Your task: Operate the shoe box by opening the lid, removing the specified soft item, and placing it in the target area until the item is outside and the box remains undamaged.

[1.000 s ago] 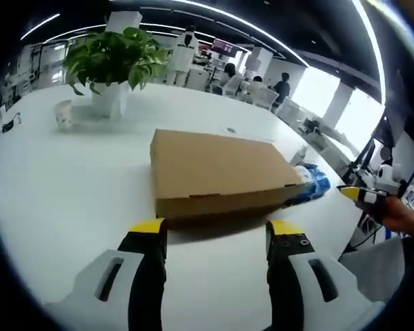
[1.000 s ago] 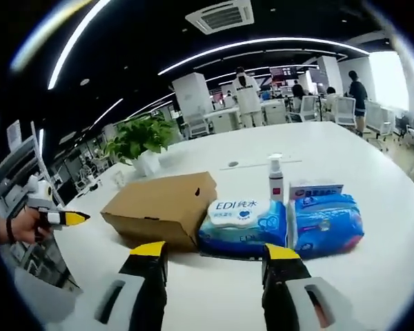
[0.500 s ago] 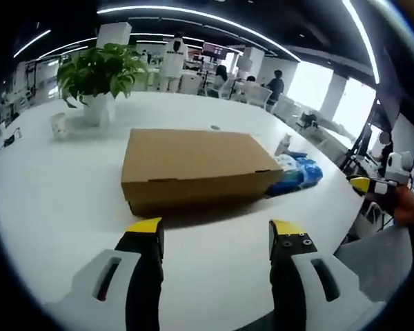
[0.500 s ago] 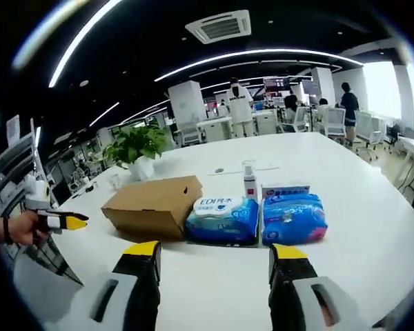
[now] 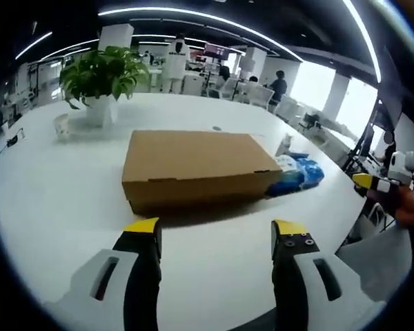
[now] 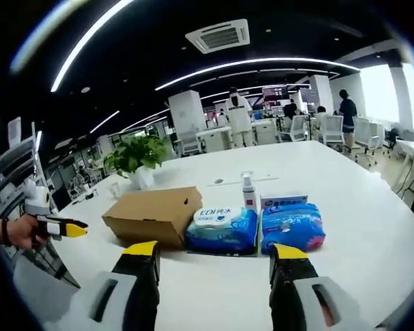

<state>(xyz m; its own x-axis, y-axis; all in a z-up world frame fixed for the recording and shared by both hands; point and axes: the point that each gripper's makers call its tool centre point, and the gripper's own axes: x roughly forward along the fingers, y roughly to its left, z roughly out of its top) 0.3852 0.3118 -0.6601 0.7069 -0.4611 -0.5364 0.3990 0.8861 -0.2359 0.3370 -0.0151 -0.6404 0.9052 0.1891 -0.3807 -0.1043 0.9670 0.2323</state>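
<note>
A: What does the shoe box (image 5: 193,167) look like?

B: Plain brown cardboard, lid down flat, sitting mid-frame in the left gripper view on the white table (image 5: 48,193). In the right gripper view it lies left of centre, touching a blue wet-wipes pack (image 6: 222,228).

A: And the grippers?

B: The left gripper (image 5: 217,231) rises from the bottom of its view, jaws wide apart with nothing between them, short of the box's near side. The right gripper (image 6: 216,252) is likewise spread wide and empty, low in its frame. A hand (image 6: 22,231) at the left edge of the right gripper view carries the left gripper.

A: Which way does the box run?

B: In the left gripper view its long axis runs left to right across the frame, long side facing the jaws. A potted plant (image 5: 102,76) stands upper left.
</note>
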